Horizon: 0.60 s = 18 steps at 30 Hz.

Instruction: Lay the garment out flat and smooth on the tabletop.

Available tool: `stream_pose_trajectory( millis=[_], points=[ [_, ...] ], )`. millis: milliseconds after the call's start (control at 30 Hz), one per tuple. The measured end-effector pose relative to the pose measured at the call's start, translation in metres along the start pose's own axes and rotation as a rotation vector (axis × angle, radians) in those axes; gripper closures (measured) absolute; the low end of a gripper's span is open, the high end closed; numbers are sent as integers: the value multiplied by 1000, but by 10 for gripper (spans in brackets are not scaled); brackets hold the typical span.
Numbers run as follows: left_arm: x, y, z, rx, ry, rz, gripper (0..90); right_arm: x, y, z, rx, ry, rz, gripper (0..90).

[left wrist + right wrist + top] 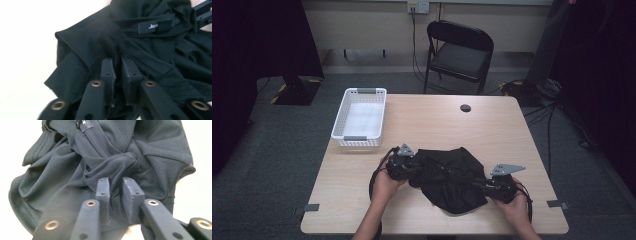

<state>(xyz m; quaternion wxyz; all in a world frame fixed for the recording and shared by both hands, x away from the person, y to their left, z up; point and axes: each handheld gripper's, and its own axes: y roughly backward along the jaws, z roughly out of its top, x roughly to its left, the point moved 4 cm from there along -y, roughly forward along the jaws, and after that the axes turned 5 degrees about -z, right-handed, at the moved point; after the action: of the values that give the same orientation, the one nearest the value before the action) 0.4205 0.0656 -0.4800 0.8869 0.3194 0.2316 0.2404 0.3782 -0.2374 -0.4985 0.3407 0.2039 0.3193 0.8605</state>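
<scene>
Garment: the black garment (452,180) is lying crumpled on the near middle of the table (492,125), between both hands.
Left gripper: the left gripper (119,72) is pinching a fold at the left edge.
Right gripper: the right gripper (117,192) is clamping a fold at the right side.
Reason: gripping at two opposite sides is probably preparing to lift and spread the cloth.
Basket: the white basket (360,119) is waiting at the far left, perhaps as the destination.

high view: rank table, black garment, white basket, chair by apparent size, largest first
1. table
2. black garment
3. chair and white basket: look about alike; the chair stands farther from the camera, so unsure.
</scene>
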Motion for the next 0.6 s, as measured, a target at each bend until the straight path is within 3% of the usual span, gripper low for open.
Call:
stream_pose_trajectory(
  millis=[167, 333, 467, 600],
  points=[
    [-3, 5, 3, 10, -14, 2, 878, -1, 5, 2, -20, -8, 13, 842],
    [-6, 13, 8, -6, -1, -11, 880, 1, 11, 5, -27, 10, 15, 854],
    [-6, 26, 14, -15, -16, 2, 880, 1, 18, 8, -40, 17, 15, 854],
    [-6, 39, 23, -34, -6, 8, 880, -2, 30, 17, -68, 18, 7, 852]
  ],
)
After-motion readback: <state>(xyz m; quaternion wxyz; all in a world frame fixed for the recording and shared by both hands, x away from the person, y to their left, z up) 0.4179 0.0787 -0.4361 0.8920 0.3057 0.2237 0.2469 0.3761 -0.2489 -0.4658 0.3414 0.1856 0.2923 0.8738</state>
